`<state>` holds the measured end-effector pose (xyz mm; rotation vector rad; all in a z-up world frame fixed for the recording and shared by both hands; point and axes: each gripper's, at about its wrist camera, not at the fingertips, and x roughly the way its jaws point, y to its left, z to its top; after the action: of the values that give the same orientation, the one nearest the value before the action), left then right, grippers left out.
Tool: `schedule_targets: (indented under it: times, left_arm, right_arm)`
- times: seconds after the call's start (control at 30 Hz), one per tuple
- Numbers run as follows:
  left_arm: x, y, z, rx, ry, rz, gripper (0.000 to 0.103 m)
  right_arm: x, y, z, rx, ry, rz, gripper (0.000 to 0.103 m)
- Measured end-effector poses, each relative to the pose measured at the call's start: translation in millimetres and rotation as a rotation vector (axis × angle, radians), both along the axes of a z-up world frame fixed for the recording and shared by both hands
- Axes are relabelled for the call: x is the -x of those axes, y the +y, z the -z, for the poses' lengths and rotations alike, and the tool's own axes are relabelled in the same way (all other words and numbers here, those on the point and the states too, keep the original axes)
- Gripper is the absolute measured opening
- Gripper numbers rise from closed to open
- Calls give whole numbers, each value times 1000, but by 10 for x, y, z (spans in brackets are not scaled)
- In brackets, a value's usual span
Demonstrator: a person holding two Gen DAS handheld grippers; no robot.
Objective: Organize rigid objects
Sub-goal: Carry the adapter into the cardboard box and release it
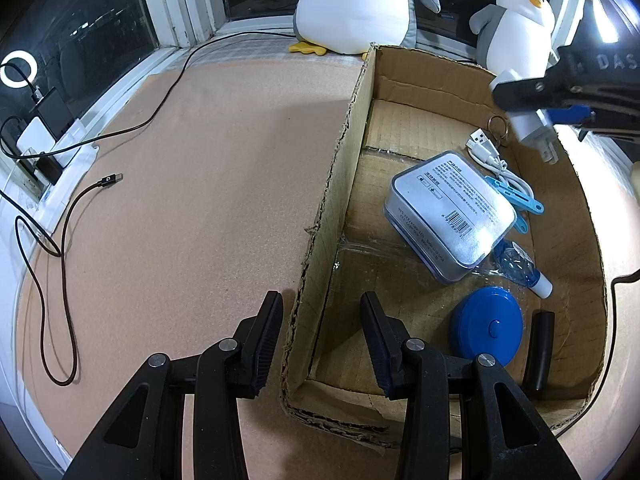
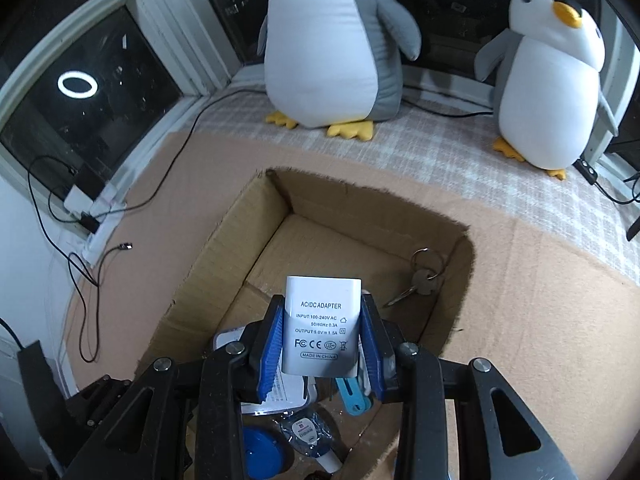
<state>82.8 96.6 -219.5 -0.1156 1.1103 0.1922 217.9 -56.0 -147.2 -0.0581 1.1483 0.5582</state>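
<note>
This looks like a room in a home, at night. Two plush penguins (image 2: 332,40) (image 2: 552,80) stand by dark white-framed windows (image 2: 88,92), which reflect a ring light (image 2: 78,85). A checked cloth (image 2: 460,148) covers the sill, and charging cables (image 1: 64,248) lie on the pinkish surface (image 1: 200,200).

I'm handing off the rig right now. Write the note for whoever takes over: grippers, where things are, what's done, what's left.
Right gripper: shut on the white AC/DC adapter, held above the cardboard box.
Left gripper: holds nothing, jaws straddling the box's near-left wall without gripping it.
In the box: silver tin, blue round case, white USB cable, blue clips, keys, black cylinder, small bagged bottle.
Left: release the adapter into the box. A black cable lies on the mat outside, plugged in, probably not part of the job.
</note>
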Motion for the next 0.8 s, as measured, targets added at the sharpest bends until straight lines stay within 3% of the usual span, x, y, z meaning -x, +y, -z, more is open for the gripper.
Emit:
schedule_targets:
  times: [0.33, 0.4, 0.47, 0.8]
  left_arm:
    - [1, 2, -1, -1, 0, 0, 44]
    - [0, 4, -1, -1, 0, 0, 44]
    - [1, 4, -1, 0, 0, 0, 44]
    - [2, 5, -3, 1, -1, 0, 44]
  right_arm:
    - [20, 77, 119, 17, 23, -29, 33]
    - [34, 91, 102, 19, 15, -37, 37]
    - [47, 99, 75, 11, 8, -41, 48]
    - [151, -42, -140, -15, -19, -42, 48]
